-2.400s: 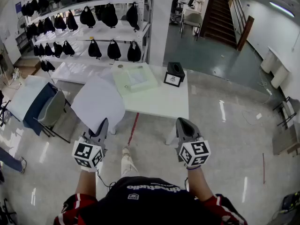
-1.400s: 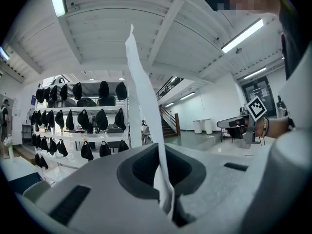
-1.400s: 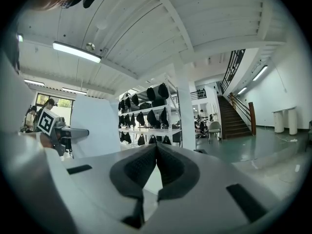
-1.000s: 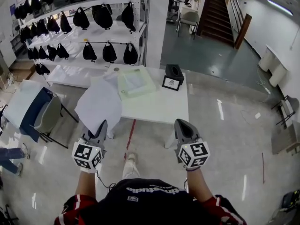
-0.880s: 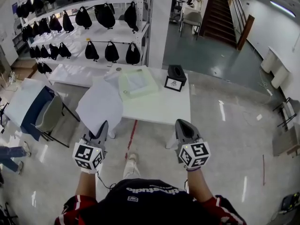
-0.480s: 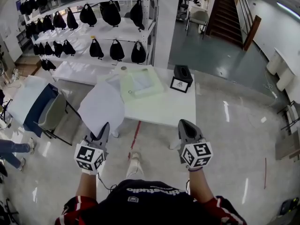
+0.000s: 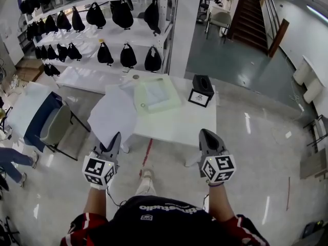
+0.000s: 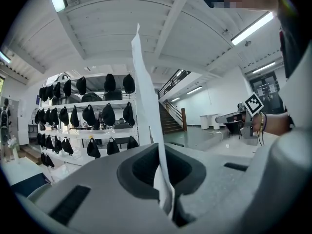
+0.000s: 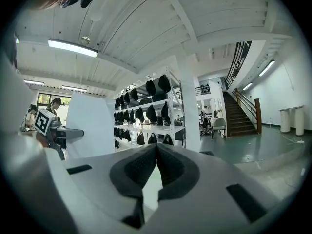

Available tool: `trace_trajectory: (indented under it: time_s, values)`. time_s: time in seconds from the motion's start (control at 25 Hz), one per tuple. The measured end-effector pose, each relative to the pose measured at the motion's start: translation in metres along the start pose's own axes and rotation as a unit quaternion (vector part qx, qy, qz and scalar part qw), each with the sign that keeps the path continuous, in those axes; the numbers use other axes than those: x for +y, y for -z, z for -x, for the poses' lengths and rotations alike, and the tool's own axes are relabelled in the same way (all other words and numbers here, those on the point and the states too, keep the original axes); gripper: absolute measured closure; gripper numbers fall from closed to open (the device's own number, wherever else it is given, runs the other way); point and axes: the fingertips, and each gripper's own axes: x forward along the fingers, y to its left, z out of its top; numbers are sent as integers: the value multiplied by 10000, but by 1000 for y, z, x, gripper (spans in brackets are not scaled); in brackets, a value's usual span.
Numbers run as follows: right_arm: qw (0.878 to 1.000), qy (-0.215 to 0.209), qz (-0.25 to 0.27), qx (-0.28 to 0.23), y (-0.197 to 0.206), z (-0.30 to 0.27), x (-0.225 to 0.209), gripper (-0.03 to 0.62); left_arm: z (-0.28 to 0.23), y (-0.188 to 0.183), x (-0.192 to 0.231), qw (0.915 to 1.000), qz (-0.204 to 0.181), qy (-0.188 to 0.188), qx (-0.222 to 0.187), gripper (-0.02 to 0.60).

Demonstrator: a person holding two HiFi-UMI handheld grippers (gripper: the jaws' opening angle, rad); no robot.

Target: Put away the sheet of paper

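The left claw clamps the sheet of paper (right claw clenched, empty). Bring it flat to the worktop, probably to its pale folder.

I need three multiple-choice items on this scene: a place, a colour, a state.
1. Where on the table is the black box? A far right corner; B near left corner; C centre.
2. The bags on the shelves are: A red; B black; C yellow.
3. The left gripper is: A open; B shut on a cup; C shut on the sheet of paper.
Key: 1A, it stands at the far right edge; 2B, every bag is black; 3C, its jaws pinch the paper.
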Motion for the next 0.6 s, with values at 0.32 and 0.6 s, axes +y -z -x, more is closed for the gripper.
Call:
trace_trajectory:
  time_s: [0.32, 0.6]
  values:
    - [9999, 104, 123, -10, -16, -44, -22, 600, -41, -3, 30, 10000, 40, -33, -62, 577]
    - [9996, 173, 225, 9, -29, -87, -35, 601, -87, -5, 57, 9999, 104, 80, -113, 577]
